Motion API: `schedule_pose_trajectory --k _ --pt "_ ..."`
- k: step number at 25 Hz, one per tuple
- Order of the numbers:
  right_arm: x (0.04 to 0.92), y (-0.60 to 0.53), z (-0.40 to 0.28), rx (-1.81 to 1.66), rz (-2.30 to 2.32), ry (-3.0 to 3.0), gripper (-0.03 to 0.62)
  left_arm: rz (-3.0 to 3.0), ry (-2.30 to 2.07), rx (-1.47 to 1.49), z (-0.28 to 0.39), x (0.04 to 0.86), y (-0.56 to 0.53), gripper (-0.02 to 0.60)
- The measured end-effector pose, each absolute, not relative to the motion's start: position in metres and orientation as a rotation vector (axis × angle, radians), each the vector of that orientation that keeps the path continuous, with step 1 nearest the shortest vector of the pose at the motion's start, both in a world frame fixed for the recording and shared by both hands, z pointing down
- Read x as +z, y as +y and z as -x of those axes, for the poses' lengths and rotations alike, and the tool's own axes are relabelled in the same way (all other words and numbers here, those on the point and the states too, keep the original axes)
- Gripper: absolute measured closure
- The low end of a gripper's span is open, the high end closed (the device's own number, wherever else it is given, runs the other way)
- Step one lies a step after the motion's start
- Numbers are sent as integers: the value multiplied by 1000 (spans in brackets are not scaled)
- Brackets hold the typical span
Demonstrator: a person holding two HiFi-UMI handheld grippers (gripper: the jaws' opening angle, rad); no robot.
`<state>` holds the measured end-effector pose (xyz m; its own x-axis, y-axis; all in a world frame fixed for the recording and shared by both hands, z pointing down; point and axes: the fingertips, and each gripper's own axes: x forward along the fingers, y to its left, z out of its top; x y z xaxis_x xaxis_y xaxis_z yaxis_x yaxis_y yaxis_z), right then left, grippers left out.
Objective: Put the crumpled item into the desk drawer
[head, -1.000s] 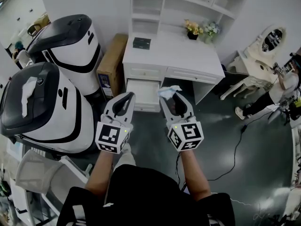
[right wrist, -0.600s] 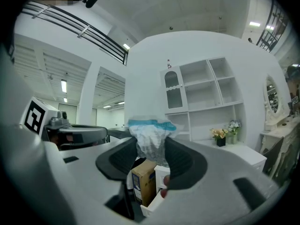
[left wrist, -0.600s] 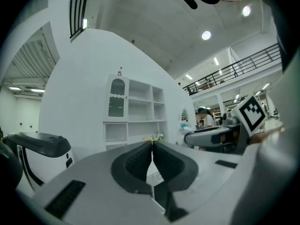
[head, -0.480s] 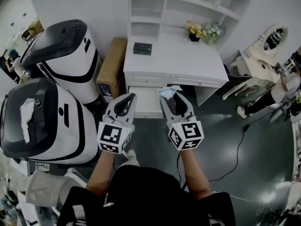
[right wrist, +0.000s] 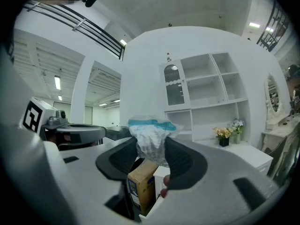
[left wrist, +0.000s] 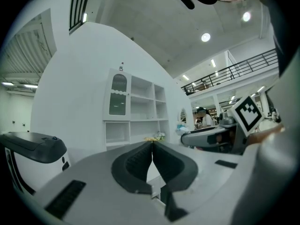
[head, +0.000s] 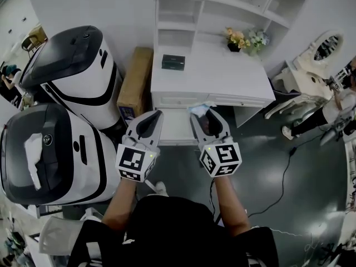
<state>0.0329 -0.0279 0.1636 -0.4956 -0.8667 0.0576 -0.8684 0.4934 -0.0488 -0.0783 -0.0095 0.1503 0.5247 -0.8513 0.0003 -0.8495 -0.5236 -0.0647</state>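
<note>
My right gripper (head: 201,112) (right wrist: 151,139) is shut on the crumpled item (head: 200,109) (right wrist: 151,138), a white wad of wrapper with a light blue edge, pinched between the pads. It hangs just in front of the white desk (head: 210,74), over the open drawer (head: 177,128) under the desk's left side. My left gripper (head: 156,113) (left wrist: 152,142) stands beside it on the left, its jaws pressed together with nothing between them, also level with the drawer's front.
On the desk lie a dark box (head: 173,62) and flower pots (head: 245,39). A cardboard box (head: 135,83) (right wrist: 142,185) leans left of the desk. Two big white-and-black robot bodies (head: 53,143) stand at left. A cable (head: 281,174) runs over the floor at right, where a person (head: 334,102) stands.
Both grippers and the view have moved toward the desk. The drawer now lies right under the fingertips. The right grip on the crumpled item is unchanged.
</note>
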Motion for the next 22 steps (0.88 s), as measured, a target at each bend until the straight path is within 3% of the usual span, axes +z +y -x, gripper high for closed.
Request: schedule_pose_trajectory --k 22 --pt "189 -57 29 96 -1548 -2615 413 2709 1491 -21 146 172 -40 575"
